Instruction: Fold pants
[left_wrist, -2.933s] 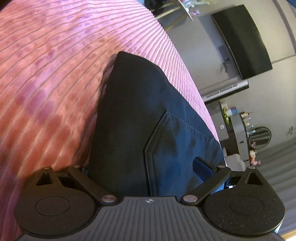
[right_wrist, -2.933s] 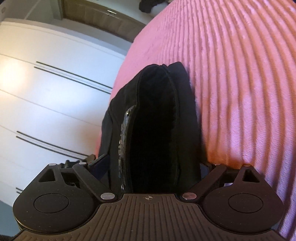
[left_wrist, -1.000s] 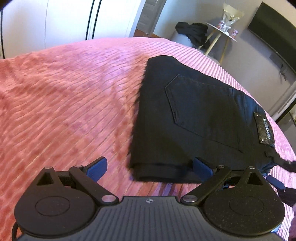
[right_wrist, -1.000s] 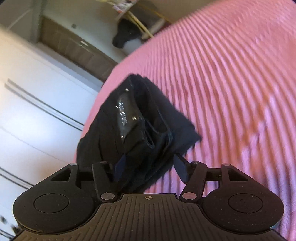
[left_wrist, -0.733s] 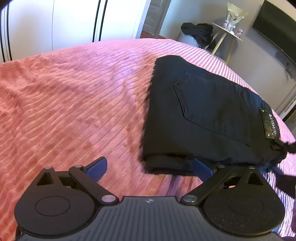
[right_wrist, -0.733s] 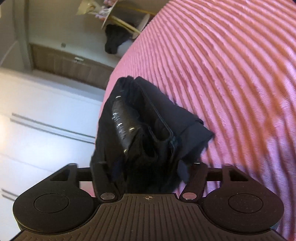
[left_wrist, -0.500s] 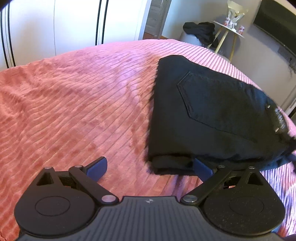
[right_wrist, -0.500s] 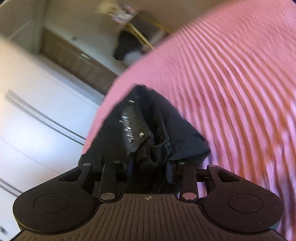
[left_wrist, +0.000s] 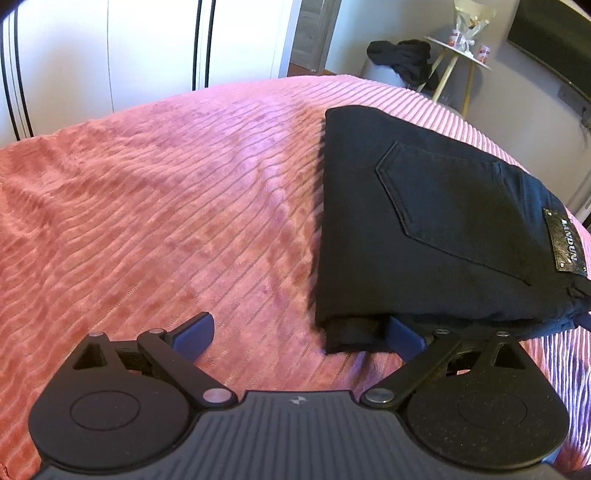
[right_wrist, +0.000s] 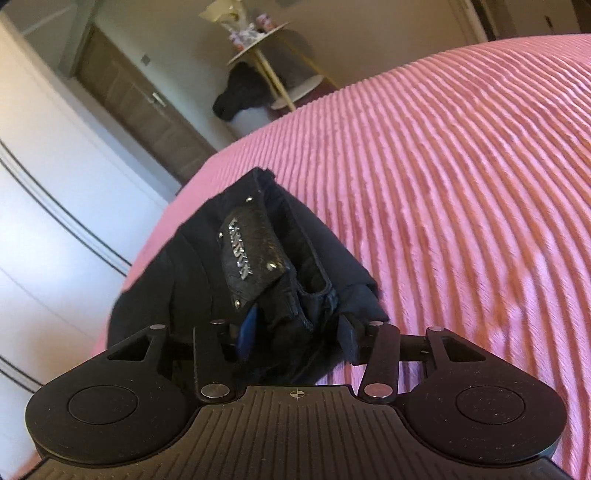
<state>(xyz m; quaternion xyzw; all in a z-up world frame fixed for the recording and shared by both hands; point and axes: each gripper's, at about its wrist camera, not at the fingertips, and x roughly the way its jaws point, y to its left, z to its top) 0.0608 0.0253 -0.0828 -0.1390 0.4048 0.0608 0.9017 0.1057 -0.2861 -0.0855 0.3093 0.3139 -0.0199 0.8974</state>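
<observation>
1. Pants (left_wrist: 424, 221) of black denim, folded into a thick rectangle, are seen lying on the pink ribbed bedspread (left_wrist: 166, 203).
2. Soft, fairly heavy cloth is judged likely to sag; stacked edges are best pinched.
3. Left gripper (left_wrist: 299, 332) is spread wide, holding nothing.
4. Right gripper (right_wrist: 295, 332) is opening, waistband corner between its fingers.

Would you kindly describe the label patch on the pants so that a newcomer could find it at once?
On the pink ribbed bedspread lies a folded pair of black pants. At its waistband end, beside the stitched back pocket, sits a glossy black textured label patch with silver letters and corner studs, the only shiny thing on the matte cloth.
</observation>
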